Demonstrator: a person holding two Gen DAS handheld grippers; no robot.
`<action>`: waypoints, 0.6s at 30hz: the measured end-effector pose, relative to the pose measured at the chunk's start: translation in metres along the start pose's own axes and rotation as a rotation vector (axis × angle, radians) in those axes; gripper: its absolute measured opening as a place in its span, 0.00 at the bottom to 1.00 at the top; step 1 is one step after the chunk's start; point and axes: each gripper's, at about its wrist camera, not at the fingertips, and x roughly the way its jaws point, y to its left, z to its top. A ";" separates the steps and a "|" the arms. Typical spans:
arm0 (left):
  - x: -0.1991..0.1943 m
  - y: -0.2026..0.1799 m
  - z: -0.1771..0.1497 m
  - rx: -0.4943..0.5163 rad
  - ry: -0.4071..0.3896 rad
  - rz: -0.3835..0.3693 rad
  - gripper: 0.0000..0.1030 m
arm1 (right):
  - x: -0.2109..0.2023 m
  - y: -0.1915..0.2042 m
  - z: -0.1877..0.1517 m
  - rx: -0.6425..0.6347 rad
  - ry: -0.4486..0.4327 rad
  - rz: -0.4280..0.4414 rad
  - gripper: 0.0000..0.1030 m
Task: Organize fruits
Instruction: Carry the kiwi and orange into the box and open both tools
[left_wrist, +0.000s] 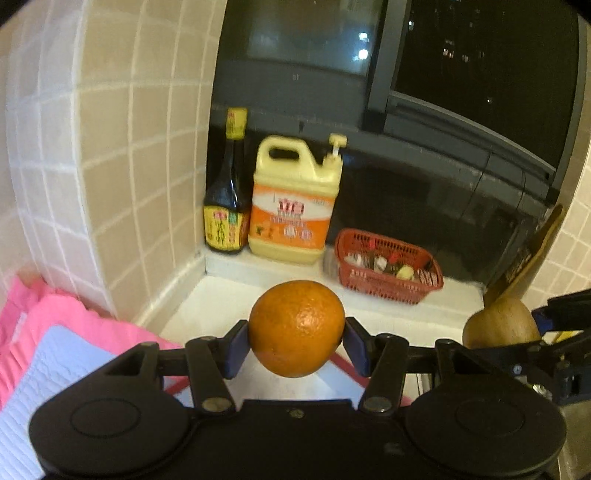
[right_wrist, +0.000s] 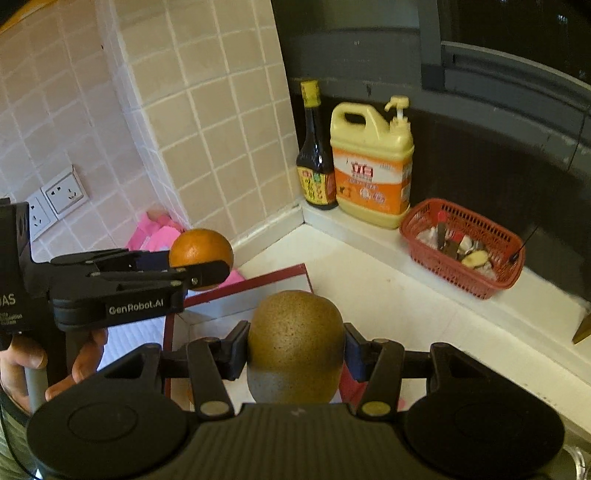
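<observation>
1. Left wrist view: your left gripper (left_wrist: 296, 341) is partly open w/ pads clamped on the orange (left_wrist: 296, 328), held clear above the counter (left_wrist: 207, 314).
2. Right gripper (right_wrist: 295, 349) likewise pinches the brown pear (right_wrist: 294, 343), long axis toward cam.
3. White tray w/ red rim (right_wrist: 236, 286) lies just below/ahead of both; left one's nearer its far corner.
4. Farther back: red basket (right_wrist: 465, 282), detergent jug (right_wrist: 371, 162).
</observation>
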 end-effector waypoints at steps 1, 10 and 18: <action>0.003 0.002 -0.003 -0.006 0.009 -0.004 0.63 | 0.004 -0.001 -0.001 0.002 0.009 0.007 0.52; 0.046 0.016 -0.035 -0.050 0.168 -0.080 0.63 | 0.046 0.005 -0.029 0.041 0.134 0.081 0.52; 0.096 0.016 -0.035 -0.027 0.245 -0.077 0.63 | 0.087 0.034 -0.075 0.105 0.254 0.181 0.52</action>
